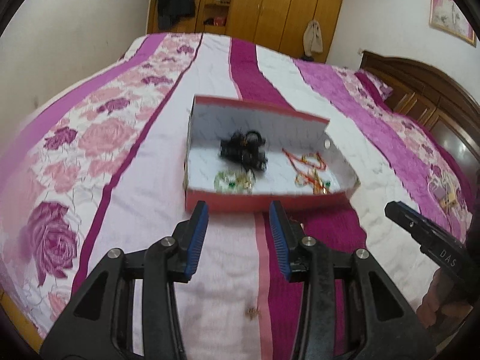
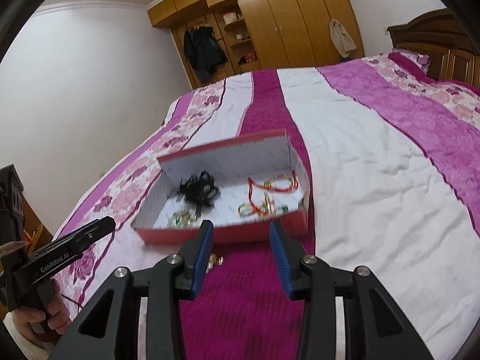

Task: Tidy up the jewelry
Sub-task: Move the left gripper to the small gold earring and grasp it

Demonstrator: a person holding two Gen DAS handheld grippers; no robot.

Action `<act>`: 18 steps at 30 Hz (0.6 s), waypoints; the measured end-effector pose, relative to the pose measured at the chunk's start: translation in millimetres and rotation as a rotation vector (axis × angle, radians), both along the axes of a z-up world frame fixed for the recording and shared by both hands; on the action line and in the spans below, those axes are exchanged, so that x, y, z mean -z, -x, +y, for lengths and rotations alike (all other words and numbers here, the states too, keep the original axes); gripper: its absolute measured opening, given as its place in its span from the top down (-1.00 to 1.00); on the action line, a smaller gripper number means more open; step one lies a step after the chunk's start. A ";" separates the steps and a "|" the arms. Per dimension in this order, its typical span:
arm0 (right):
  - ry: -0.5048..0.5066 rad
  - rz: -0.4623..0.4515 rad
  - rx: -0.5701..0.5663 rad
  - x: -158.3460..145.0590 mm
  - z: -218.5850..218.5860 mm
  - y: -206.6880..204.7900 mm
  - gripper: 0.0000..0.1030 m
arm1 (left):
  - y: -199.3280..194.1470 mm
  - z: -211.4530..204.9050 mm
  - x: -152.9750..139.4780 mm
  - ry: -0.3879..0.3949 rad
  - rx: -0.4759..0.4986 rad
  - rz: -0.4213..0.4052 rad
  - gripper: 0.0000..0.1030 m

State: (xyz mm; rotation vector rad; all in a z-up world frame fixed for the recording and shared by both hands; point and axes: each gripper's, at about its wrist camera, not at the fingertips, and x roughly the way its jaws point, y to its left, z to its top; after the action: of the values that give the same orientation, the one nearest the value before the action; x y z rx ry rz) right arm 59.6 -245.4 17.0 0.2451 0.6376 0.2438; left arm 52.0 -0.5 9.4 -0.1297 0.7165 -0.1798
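Note:
A red box (image 1: 264, 202) with a white inside sits on the bed; it also shows in the right wrist view (image 2: 222, 234). In it lie a black tangled piece (image 1: 243, 150), green beads (image 1: 231, 181) and red-and-gold bracelets (image 1: 312, 171). A small gold piece (image 1: 253, 313) lies on the bedspread near me, also in the right wrist view (image 2: 216, 260). My left gripper (image 1: 238, 210) is open and empty, just before the box's near wall. My right gripper (image 2: 241, 229) is open and empty, above the gold piece.
The bedspread (image 1: 120, 126) has pink, white and magenta stripes. More small items (image 1: 447, 195) lie on the bed at the right. A wooden wardrobe (image 2: 285, 21) and headboard (image 1: 426, 90) stand behind. The other gripper shows at the right edge (image 1: 432, 240).

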 end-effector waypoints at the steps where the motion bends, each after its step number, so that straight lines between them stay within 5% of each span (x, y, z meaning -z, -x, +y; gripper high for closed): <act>1: 0.002 0.007 -0.003 1.7 0.1 3.4 0.18 | 2.0 -1.6 3.3 -0.012 0.008 0.021 0.34; 8: 0.000 0.047 0.001 15.3 -3.1 19.0 0.18 | 15.7 -14.4 25.9 -0.070 0.071 0.101 0.34; 18: -0.002 0.093 0.014 30.7 -8.4 23.3 0.18 | 19.0 -20.8 47.7 -0.046 0.119 0.226 0.34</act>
State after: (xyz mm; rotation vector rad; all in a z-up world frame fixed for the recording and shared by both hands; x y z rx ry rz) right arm 36.3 -253.8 -13.7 0.2638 0.7279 0.2210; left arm 32.9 -21.3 -38.3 -0.0639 0.9541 -0.2647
